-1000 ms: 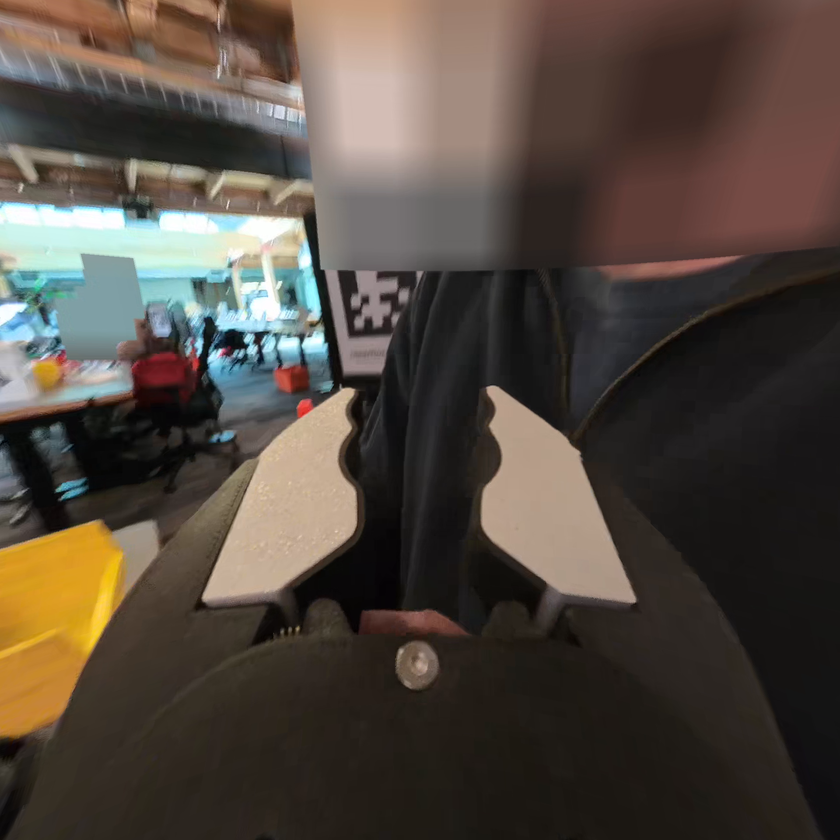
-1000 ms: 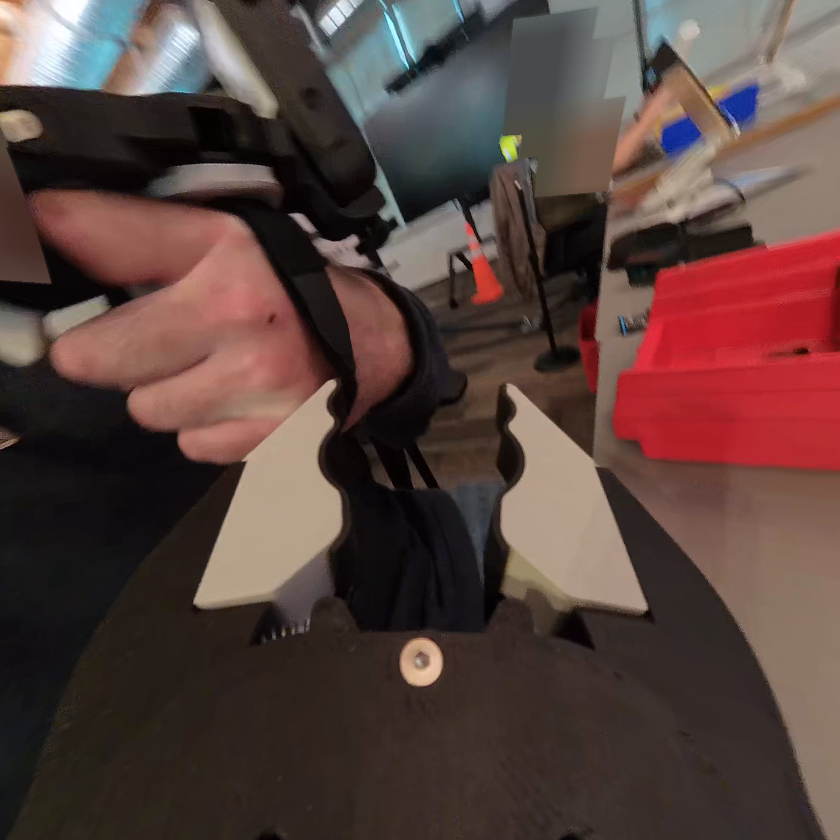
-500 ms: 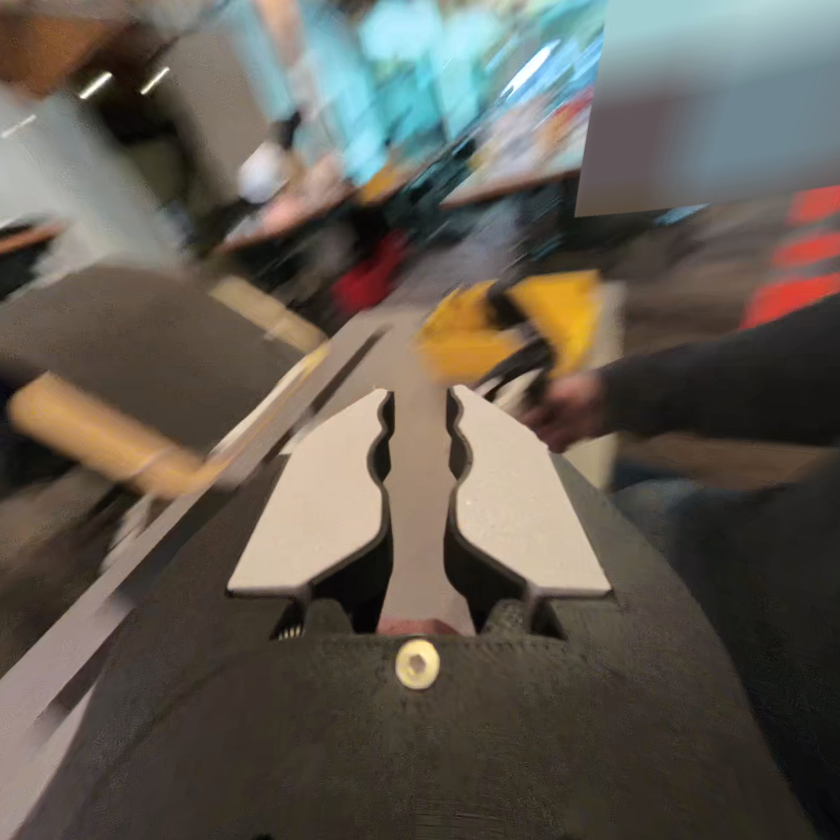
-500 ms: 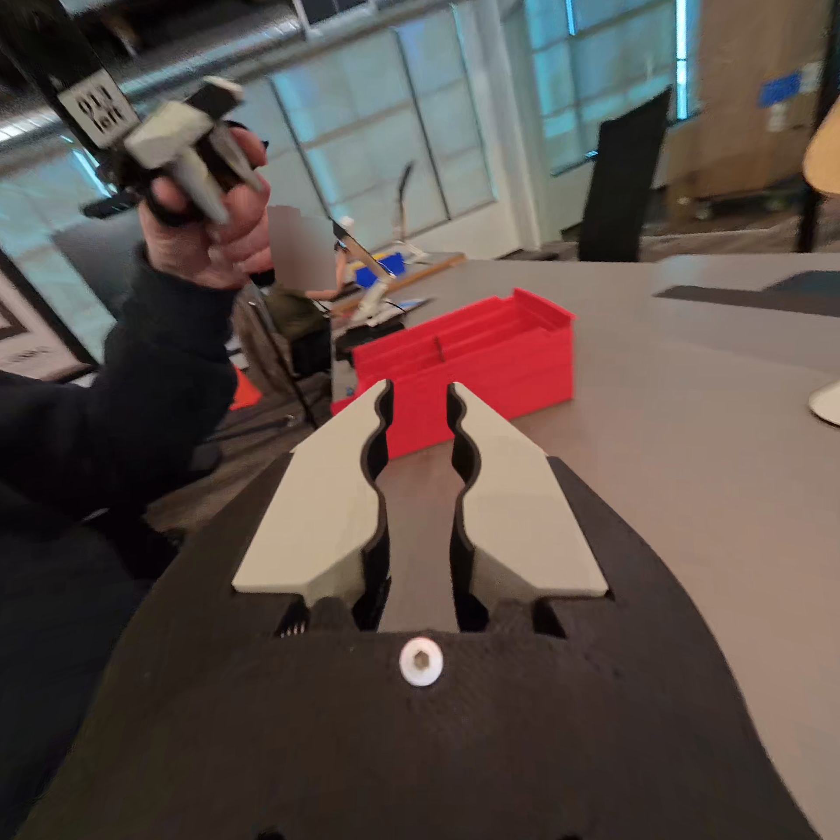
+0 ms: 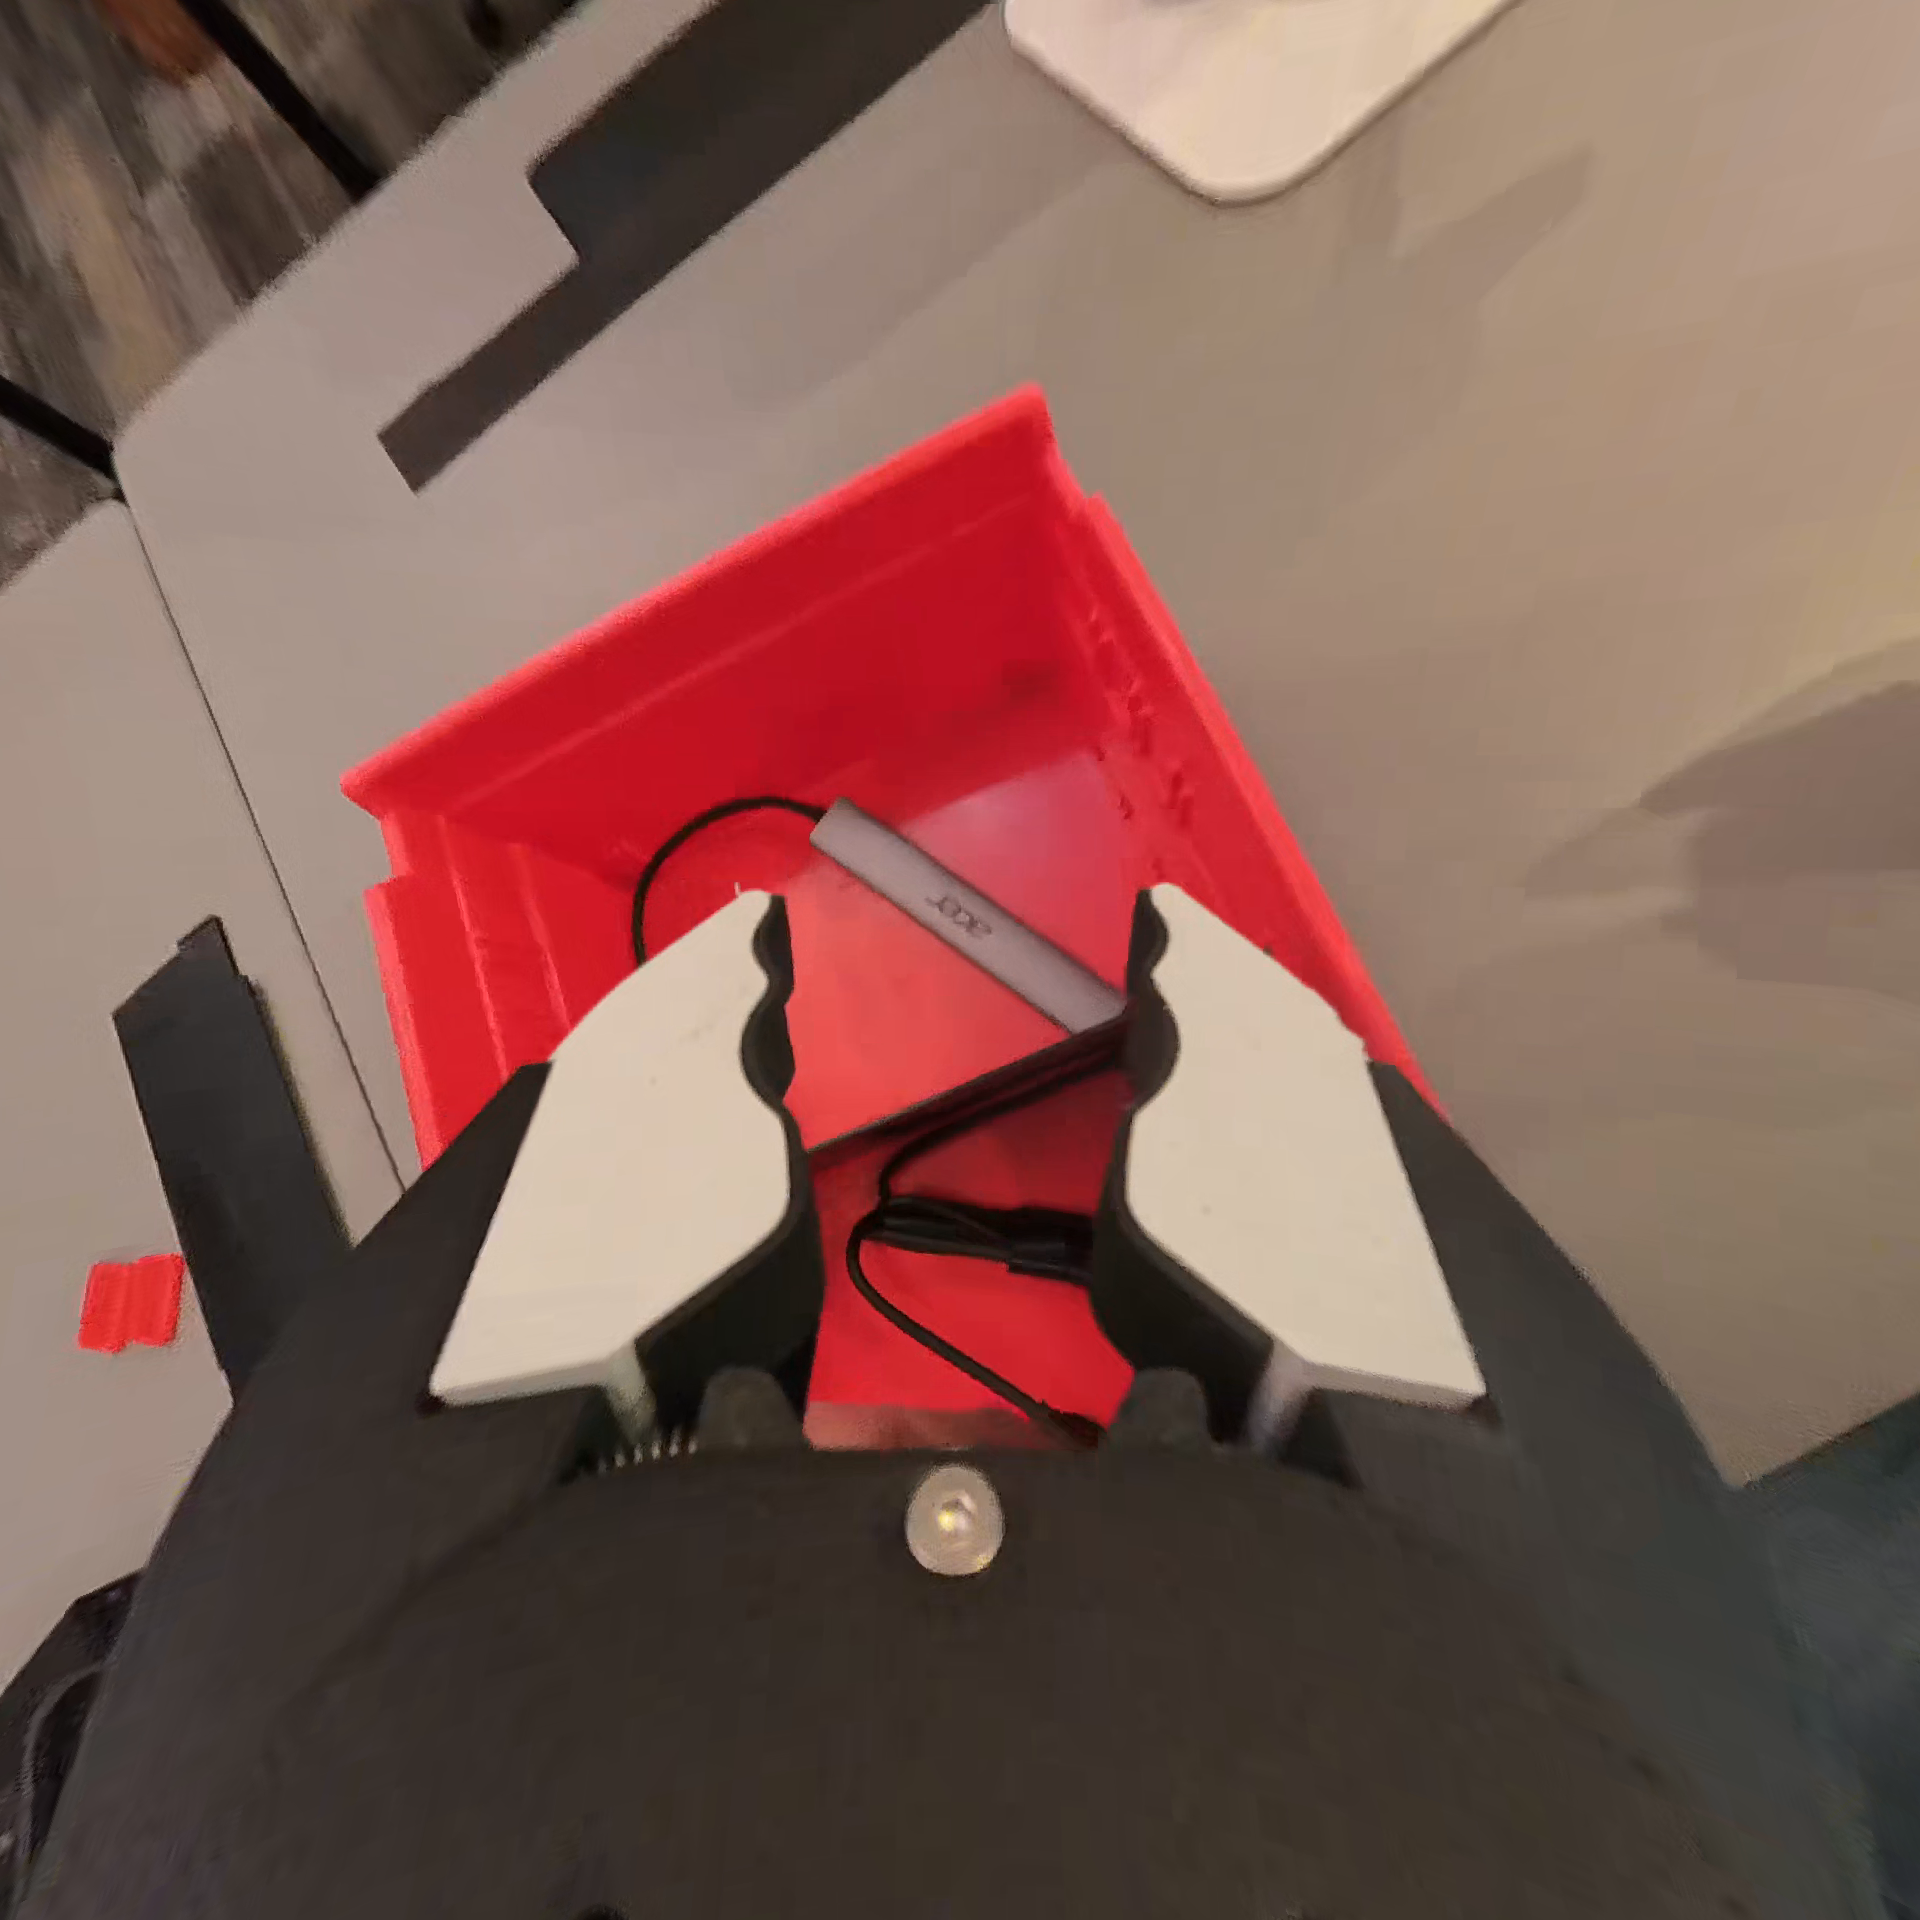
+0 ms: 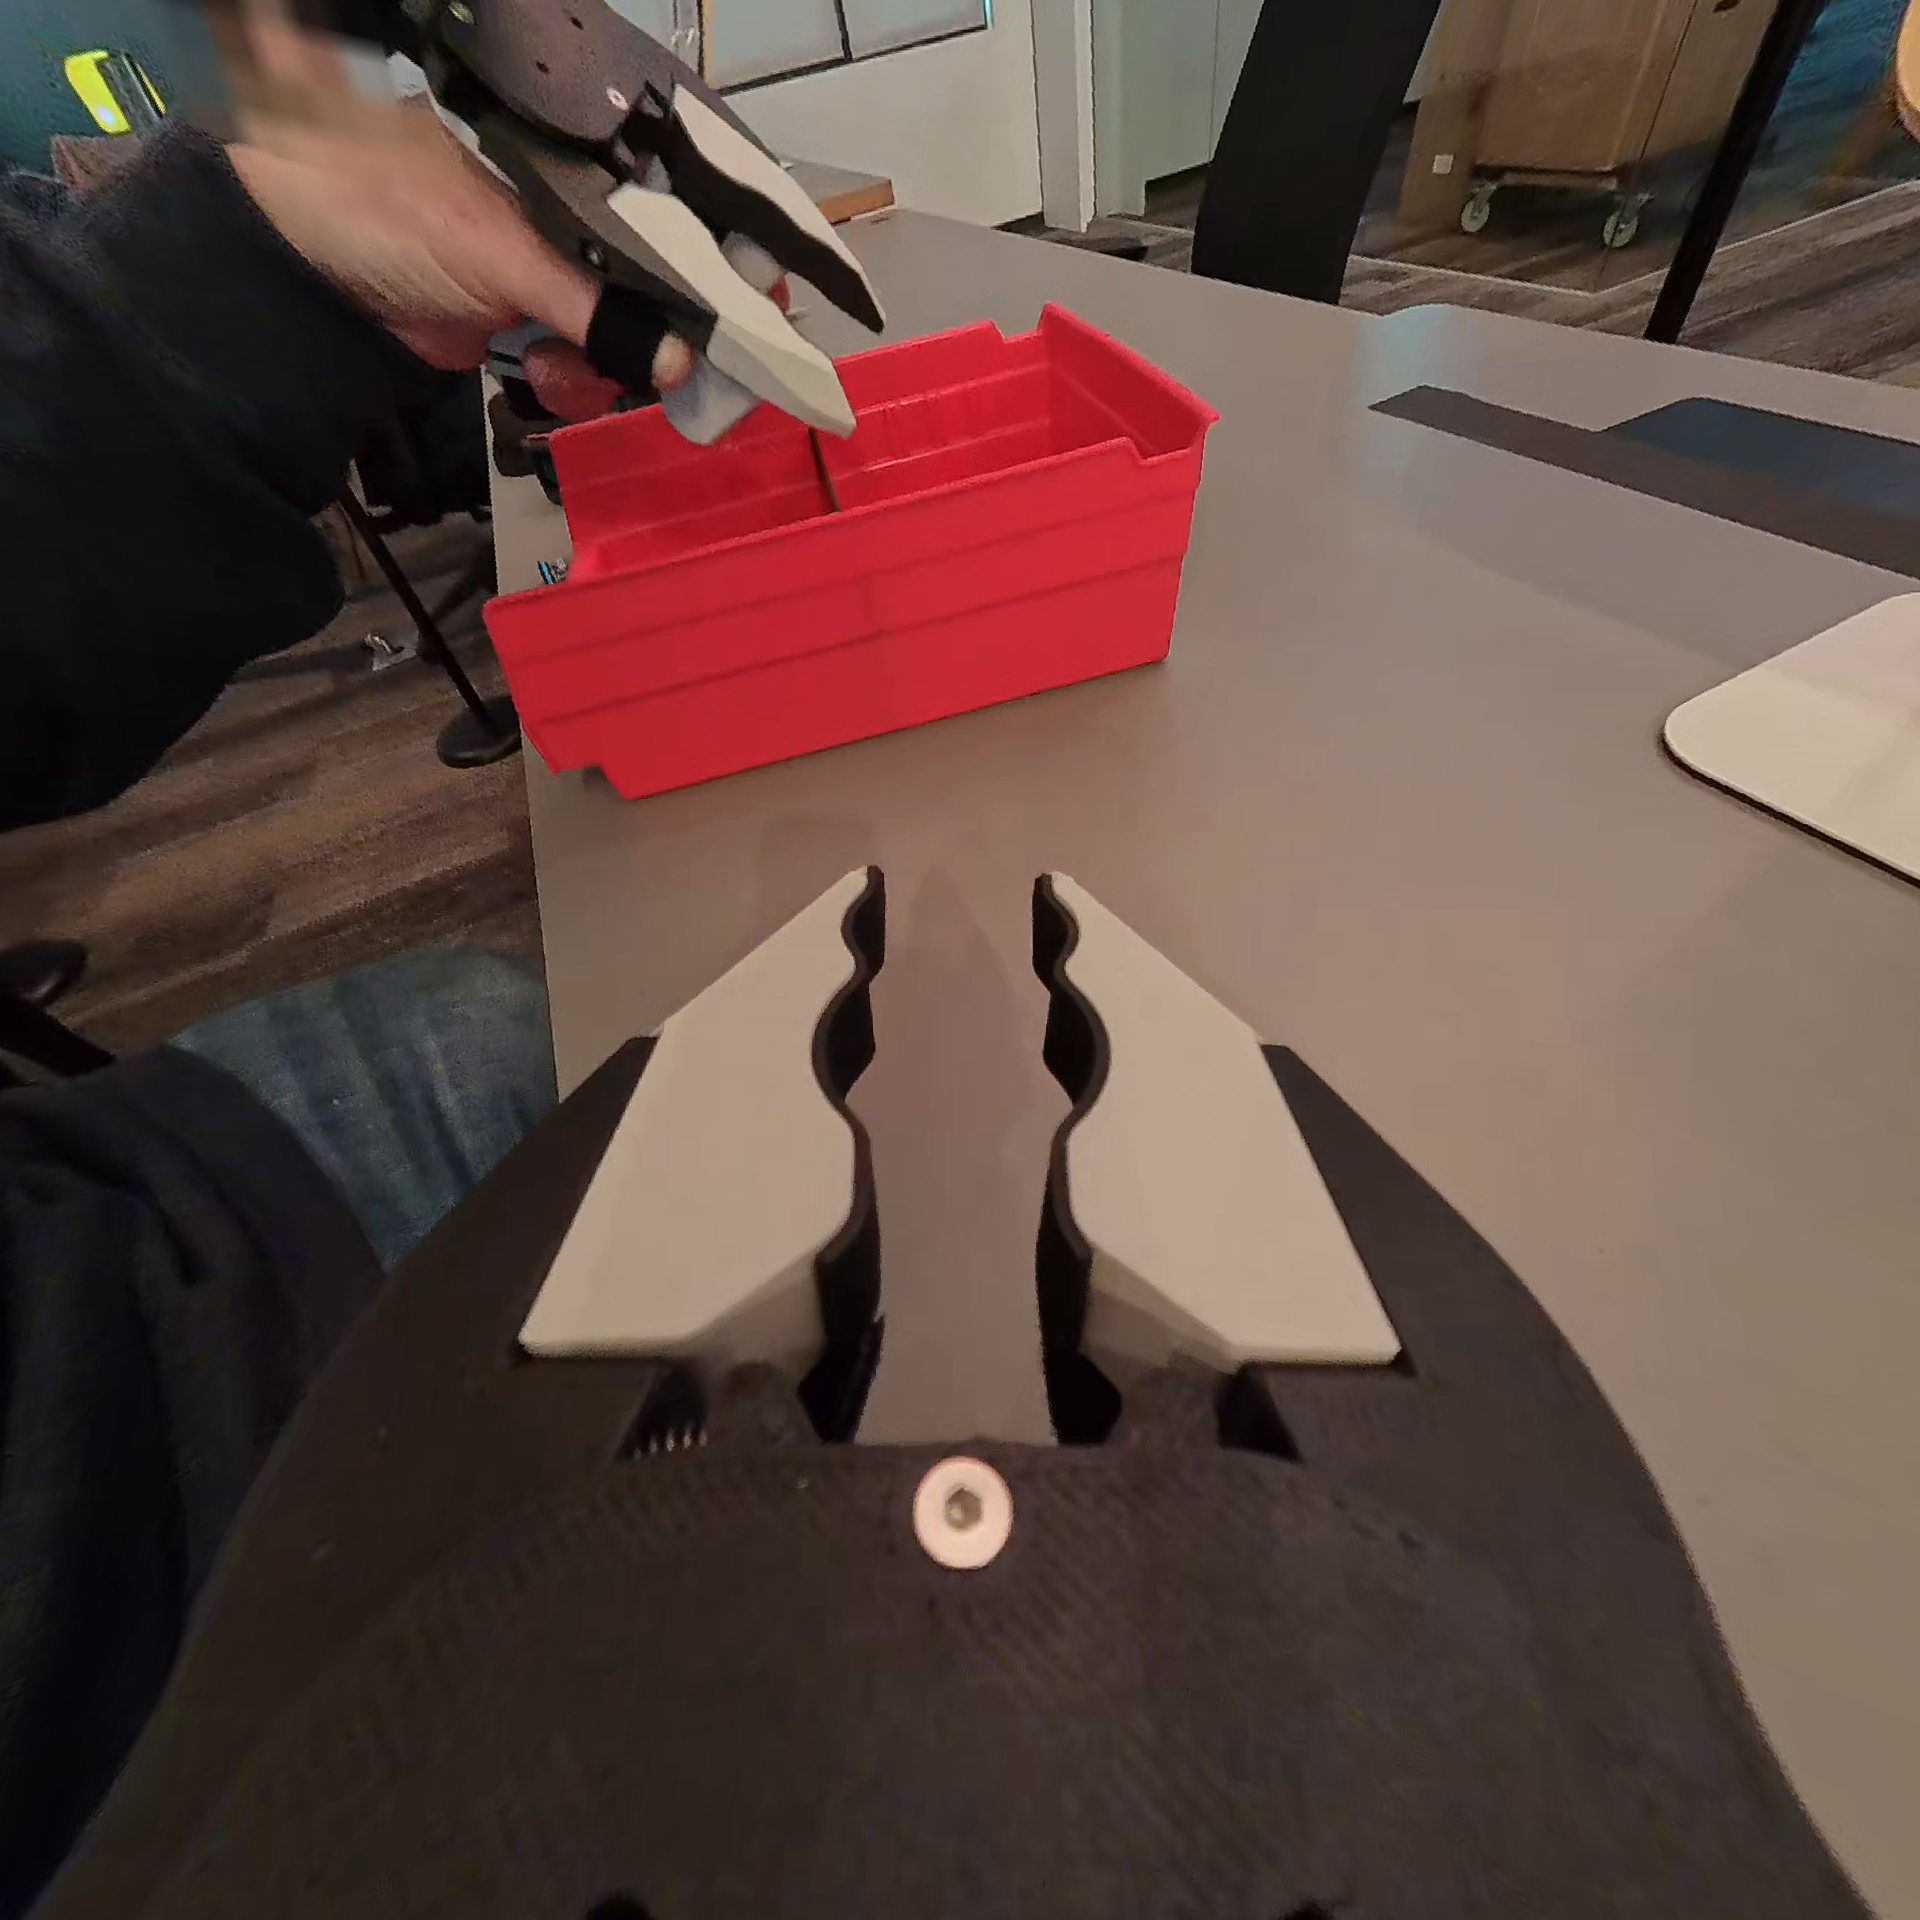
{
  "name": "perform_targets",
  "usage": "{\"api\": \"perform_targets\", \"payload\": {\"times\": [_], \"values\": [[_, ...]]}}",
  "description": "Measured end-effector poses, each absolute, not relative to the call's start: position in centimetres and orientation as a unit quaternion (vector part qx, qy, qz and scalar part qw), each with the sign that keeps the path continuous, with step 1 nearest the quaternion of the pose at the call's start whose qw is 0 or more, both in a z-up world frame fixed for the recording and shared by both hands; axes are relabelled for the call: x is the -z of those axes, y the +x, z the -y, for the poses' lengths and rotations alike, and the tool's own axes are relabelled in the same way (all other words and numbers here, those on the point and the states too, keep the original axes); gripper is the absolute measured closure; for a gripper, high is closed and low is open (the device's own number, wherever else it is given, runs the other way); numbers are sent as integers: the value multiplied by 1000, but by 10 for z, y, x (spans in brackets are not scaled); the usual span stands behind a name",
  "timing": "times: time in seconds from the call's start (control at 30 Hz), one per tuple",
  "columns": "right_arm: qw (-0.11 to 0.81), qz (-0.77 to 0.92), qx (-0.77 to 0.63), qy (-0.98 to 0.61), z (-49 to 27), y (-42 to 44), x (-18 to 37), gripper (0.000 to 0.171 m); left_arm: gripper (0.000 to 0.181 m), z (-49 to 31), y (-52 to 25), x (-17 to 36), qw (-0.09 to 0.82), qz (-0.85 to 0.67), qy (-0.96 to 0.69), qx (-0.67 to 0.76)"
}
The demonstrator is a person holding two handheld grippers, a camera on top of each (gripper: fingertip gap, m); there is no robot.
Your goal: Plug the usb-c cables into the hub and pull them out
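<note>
L gripper (image 5: pixel 956 914) is hanging wide open over the red bin (image 5: pixel 727 665), its fingers hiding part of the hub (image 5: pixel 966 920) & black cable (image 5: pixel 914 1288) inside, while R gripper (image 6: pixel 958 883), at 6 o'clock from bin, is staying half open w/ nothing in it.

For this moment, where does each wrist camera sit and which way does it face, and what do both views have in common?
Left wrist view: rides the left gripper, above the red bin, looking steeply down at the grey hub and black cables; only its own open fingers show.
Right wrist view: rides the right gripper, low over the grey table, looking across it at the bin's side; a sleeve, a jeans-clad leg and the hand holding the left gripper show.
Shared: the bin, the table, the white pad, the left gripper.
</note>
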State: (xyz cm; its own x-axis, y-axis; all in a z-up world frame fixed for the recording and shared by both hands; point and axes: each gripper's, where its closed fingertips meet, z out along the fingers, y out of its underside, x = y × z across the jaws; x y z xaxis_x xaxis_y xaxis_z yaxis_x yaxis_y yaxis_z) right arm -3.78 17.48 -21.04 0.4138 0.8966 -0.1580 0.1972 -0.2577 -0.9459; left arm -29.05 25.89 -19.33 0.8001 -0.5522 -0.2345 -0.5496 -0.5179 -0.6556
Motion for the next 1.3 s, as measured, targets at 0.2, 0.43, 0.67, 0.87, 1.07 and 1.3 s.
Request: {"api": "perform_targets", "payload": {"times": [0.2, 0.43, 0.67, 0.87, 1.07, 1.3], "values": [[458, 406, -350, -709, -174, -43, 222, 145, 119, -266, -297, 213, 363, -309, -879, 0], [450, 448, -329, -699, -161, -63, 227, 144, 117, -290, -307, 225, 314, -327, -889, -64], [453, 447, -332, -697, -159, -64, 223, 144, 119, -325, -306, 246, 222, -289, -931, -2], [451, 443, -335, -698, -160, -62, 223, 143, 119, -327, -304, 271, 134, -280, -951, 11], [448, 443, -336, -700, -159, -62, 224, 143, 122, -326, -307, 306, 58, -267, -962, -4], [447, 445, -339, -699, -159, -62, 224, 143, 140, -331, -313, 322, 36, -257, -966, -21]]}}
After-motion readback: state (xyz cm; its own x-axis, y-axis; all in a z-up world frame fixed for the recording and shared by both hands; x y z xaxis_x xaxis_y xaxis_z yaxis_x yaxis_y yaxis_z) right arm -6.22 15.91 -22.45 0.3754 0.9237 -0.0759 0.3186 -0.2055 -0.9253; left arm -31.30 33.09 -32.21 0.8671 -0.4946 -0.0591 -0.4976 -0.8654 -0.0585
